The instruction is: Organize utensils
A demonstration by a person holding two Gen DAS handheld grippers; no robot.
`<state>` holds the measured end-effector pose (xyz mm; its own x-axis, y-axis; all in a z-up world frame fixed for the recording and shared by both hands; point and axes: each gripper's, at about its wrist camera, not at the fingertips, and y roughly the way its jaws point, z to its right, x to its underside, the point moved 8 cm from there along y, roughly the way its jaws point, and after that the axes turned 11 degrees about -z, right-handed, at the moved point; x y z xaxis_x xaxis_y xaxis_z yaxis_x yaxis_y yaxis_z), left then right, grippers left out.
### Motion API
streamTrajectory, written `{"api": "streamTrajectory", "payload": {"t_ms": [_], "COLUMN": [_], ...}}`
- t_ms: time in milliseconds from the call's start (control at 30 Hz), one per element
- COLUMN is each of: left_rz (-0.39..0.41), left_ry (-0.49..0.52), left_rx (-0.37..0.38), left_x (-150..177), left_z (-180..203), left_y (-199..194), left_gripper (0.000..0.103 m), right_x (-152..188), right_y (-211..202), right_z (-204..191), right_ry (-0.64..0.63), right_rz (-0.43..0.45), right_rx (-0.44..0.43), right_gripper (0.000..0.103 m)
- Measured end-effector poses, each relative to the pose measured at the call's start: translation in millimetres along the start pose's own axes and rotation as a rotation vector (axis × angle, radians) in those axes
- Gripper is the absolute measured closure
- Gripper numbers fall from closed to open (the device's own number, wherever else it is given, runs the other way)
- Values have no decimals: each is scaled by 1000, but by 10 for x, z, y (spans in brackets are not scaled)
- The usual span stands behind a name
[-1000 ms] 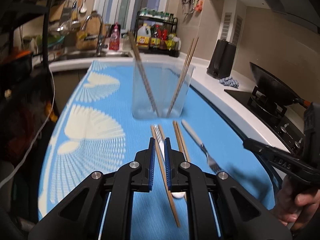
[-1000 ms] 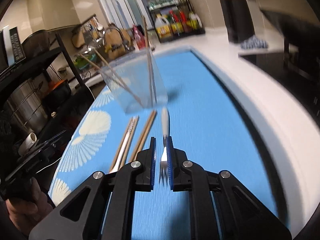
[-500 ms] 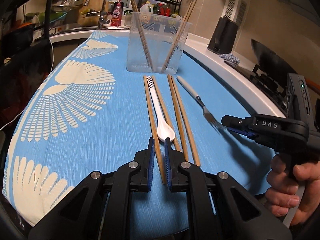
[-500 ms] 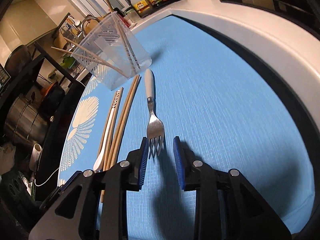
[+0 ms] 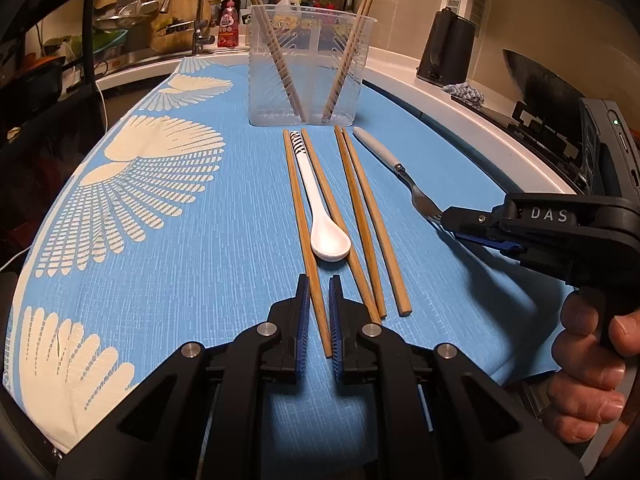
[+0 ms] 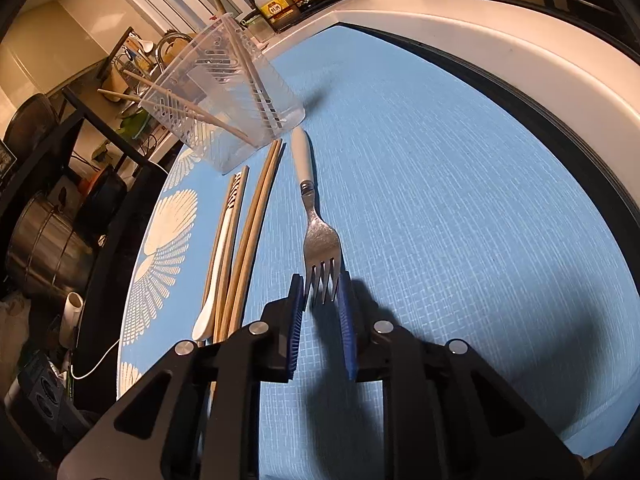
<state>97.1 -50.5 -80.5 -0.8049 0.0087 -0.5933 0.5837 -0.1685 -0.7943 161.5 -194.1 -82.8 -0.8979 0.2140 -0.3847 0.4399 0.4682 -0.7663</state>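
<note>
Right now your left gripper (image 5: 318, 300) sits low over the blue cloth (image 5: 224, 264), its jaws drawn close around the near end of the leftmost chopstick (image 5: 306, 240), which lies flat on the cloth. You cannot tell from the left wrist view whether the pads actually press the wood. Just right of that stick lies the white spoon (image 5: 320, 216), bowl toward you, then a second chopstick touching the spoon's side, then a further pair (image 5: 366, 220) lying close together. All of them point toward the clear holder (image 5: 306, 64) at the far end, where more chopsticks lean in two crossing directions.

Your right gripper (image 6: 322, 304) straddles the tines of the fork (image 6: 318, 220); its jaws are closing, with the tines between the pads and a sliver of room on each side. The fork's pale handle points at the holder's near corner and stops just short of it.

To the fork's right you have a wide bare stretch of cloth up to the white counter edge (image 6: 520, 52). On the left, the cloth's patterned side curves toward a dark drop with a wire rack beyond.
</note>
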Motion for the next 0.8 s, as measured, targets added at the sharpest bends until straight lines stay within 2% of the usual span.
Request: {"api": "streamTrajectory", "payload": {"t_ms": [133,333,433,500,667,800], "left_rz": [4,13,15,18,30,36], "left_ry": [-5,-49,-75,-78,-76,-82], "left_rx": [-15,-58,-71,-68,-69,-60], "left_x": [3,-17,-30,-35,-39,-45], "left_z": [-18,-150,-218,-226,-228,-240], "left_y": [-4,-13,-5,-3,-4,-2], "left_gripper": [93,94,96,96,96,96], "right_x": [-30,-9,51,97,91,77], "right_y": [-79,-117,-117,-75,-78,-92], "right_z": [40,41,-30,-83,-53,-62], "right_ry": [-15,-208,-301,-346,-317,-312], "right_rz": [41,126,173,169,169,170], "right_rx": [59,232,286,283,235,239], "right_gripper": [87,87,90,93,93,93]}}
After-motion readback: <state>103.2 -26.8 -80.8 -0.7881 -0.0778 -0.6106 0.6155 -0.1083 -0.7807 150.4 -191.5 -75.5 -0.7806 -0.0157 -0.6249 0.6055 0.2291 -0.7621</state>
